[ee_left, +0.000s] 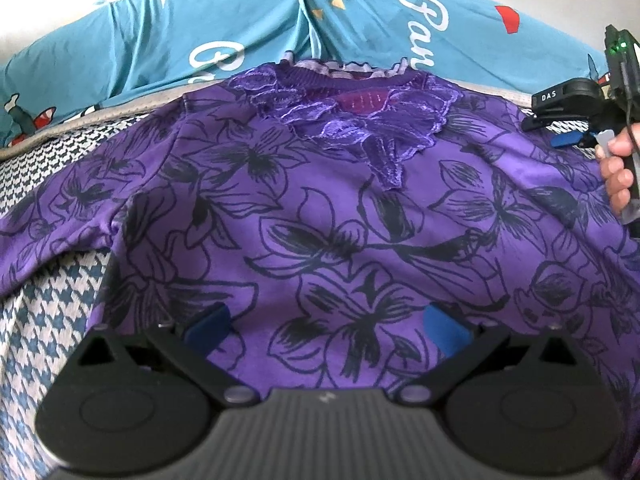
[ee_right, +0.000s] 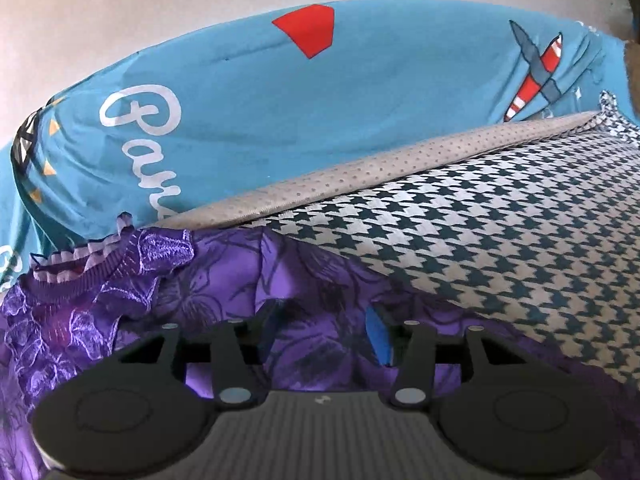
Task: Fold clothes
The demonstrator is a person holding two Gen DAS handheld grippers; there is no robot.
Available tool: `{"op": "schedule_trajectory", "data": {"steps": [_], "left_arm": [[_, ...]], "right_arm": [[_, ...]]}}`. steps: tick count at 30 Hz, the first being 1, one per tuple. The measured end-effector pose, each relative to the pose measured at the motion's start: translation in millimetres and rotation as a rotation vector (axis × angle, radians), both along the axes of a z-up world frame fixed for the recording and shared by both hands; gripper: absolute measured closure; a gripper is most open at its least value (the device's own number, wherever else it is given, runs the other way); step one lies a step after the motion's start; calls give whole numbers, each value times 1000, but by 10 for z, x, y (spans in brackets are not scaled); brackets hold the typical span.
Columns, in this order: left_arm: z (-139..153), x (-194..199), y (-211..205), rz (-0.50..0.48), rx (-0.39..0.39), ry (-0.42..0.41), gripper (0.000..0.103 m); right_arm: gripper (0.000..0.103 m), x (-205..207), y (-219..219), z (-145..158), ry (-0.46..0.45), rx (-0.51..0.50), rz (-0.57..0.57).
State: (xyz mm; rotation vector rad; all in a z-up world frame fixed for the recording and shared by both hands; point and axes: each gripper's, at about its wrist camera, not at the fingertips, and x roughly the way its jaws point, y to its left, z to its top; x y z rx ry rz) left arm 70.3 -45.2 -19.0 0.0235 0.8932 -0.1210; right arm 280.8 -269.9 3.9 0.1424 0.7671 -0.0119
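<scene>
We hold both grippers apart, left gripper (ee_left: 326,326) over the purple top (ee_left: 320,216), right gripper (ee_right: 320,334) at its shoulder; we should pinch both edges evenly before folding

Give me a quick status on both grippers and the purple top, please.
Left gripper open above purple top. Right gripper open over its shoulder. Top flat on checked cover, not yet folded. Nothing in the way.

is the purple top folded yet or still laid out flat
Spread out, not folded: the purple top lies front up on the houndstooth cover, lace neckline showing, one sleeve stretched sideways. Its bottom hem is out of view.
</scene>
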Motion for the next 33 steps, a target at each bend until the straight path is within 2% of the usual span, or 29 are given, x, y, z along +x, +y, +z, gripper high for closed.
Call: {"op": "schedule_trajectory", "data": {"steps": [5, 6, 10, 12, 24, 27, 30, 32, 33], "left_arm": [[-15, 31, -20, 2, -4, 7, 0], [-20, 39, -28, 2, -2, 8, 0], [-46, 65, -49, 1, 6, 13, 0], [-50, 75, -54, 3, 7, 13, 0], [-66, 137, -88, -7, 19, 3, 0], [-67, 129, -88, -10, 22, 3, 0], [-66, 129, -82, -11, 22, 6, 0], [-55, 127, -80, -11, 16, 7, 0], [-48, 126, -80, -11, 13, 8, 0]], "right_arm": [[56, 115, 94, -23, -18, -44, 15], [58, 138, 125, -24, -22, -59, 22], [94, 154, 312, -79, -49, -169, 72], [98, 161, 361, -94, -60, -187, 79], [100, 216, 332, 104, -210, -140, -79], [100, 304, 360, 46, -194, -138, -107], [99, 378, 361, -85, -110, -113, -119], [97, 377, 357, -108, -103, -101, -135], [93, 366, 358, -93, -103, -103, -134]]}}
